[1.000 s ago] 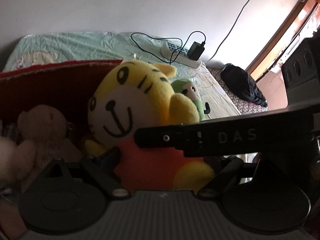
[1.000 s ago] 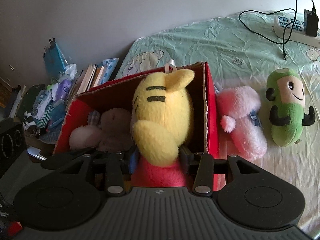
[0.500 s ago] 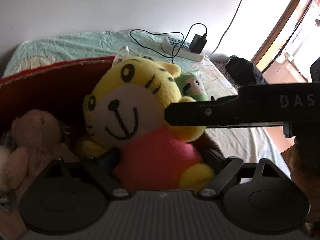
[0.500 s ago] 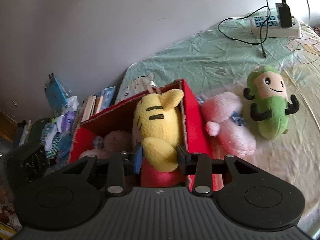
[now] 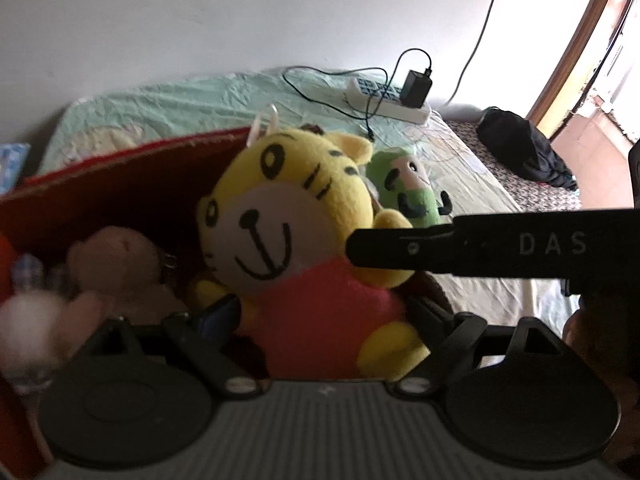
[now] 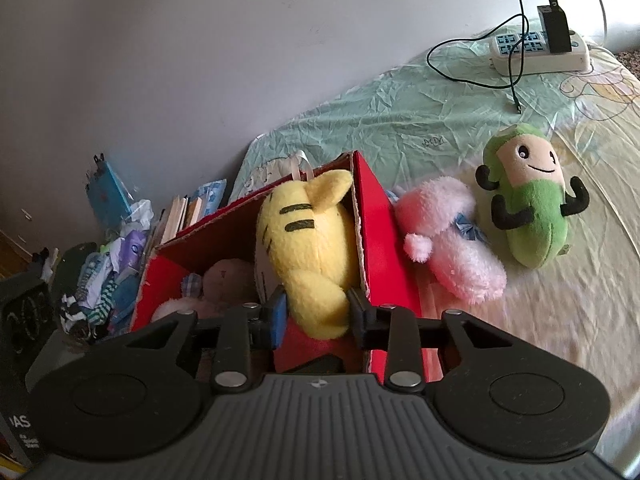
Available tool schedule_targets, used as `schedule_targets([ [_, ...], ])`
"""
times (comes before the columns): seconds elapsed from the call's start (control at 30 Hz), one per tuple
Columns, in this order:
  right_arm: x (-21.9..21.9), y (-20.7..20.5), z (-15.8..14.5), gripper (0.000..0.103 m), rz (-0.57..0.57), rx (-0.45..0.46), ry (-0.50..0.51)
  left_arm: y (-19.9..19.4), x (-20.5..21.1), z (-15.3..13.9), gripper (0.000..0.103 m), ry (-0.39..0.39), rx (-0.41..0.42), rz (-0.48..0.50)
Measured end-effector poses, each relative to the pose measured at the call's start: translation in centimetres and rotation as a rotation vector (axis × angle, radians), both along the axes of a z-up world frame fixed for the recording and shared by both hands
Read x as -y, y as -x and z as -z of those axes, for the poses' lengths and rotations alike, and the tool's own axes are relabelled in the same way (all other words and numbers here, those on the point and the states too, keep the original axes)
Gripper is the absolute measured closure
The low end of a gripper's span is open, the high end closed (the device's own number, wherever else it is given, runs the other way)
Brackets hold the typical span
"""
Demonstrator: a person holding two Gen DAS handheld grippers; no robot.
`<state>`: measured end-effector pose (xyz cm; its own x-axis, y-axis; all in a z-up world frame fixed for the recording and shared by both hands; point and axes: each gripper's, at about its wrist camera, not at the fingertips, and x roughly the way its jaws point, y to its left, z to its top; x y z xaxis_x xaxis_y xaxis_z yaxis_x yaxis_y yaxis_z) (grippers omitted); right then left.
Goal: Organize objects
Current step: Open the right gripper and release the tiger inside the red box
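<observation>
The right gripper [image 6: 316, 314] pinches the yellow arm of the tiger plush [image 6: 308, 240], its two pads pressed into the fabric from either side; its jaws have just been closing, with that arm between them. The left gripper [image 5: 324, 314] stands spread around the plush's red body, the pads just beside the fabric on both flanks and not visibly squeezing it.

The landmark is the red box [image 6: 380, 240]. The tiger plush stands upright inside it, against its right wall, with the long axis running from the red belly near both grippers up to the striped head, which rises above the rim. From the right gripper the plush lies straight ahead, back turned; from the left gripper it also lies straight ahead, but face-on [image 5: 280, 220]. The right gripper alone has a hold, so the judgement is that settling or releasing the plush falls to it.

Deeper in the box, left of the tiger, lie a brown bear [image 6: 224, 284] and a pale fluffy toy [image 5: 28, 316]. Outside the right wall lies a pink plush [image 6: 452, 248], then a green plush [image 6: 528, 216]. Furthest from the box rests a power strip [image 6: 536, 50].

Legible writing: "DAS" on the right gripper's finger [image 5: 552, 244].
</observation>
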<state>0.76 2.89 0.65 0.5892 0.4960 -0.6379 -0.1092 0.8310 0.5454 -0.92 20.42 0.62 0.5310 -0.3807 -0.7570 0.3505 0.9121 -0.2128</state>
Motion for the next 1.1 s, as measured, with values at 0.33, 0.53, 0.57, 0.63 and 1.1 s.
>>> schedule_targets([
  [0.33, 0.4, 2.1, -1.1, 0.068, 0.014, 0.038, 0.029, 2.4, 0.4, -2.1, 0.015, -0.107, 0.058, -0.063],
  [0.53, 0.9, 3.7, -1.5, 0.068, 0.031, 0.054, 0.046, 4.2, 1.1, -2.9, 0.015, -0.170, 0.071, -0.095],
  [0.57, 1.0, 3.9, -1.6, 0.068, 0.035, 0.057, 0.055, 4.4, 1.2, -3.1, 0.015, -0.182, 0.066, -0.102],
  [0.63, 1.1, 4.5, -1.8, 0.068, 0.041, 0.067, 0.071, 5.0, 1.2, -3.3, 0.015, -0.201, 0.062, -0.112],
  [1.1, 2.0, 7.7, -2.0, 0.068, 0.072, 0.072, 0.158, 8.6, 3.1, -3.3, 0.016, -0.279, 0.051, -0.124],
])
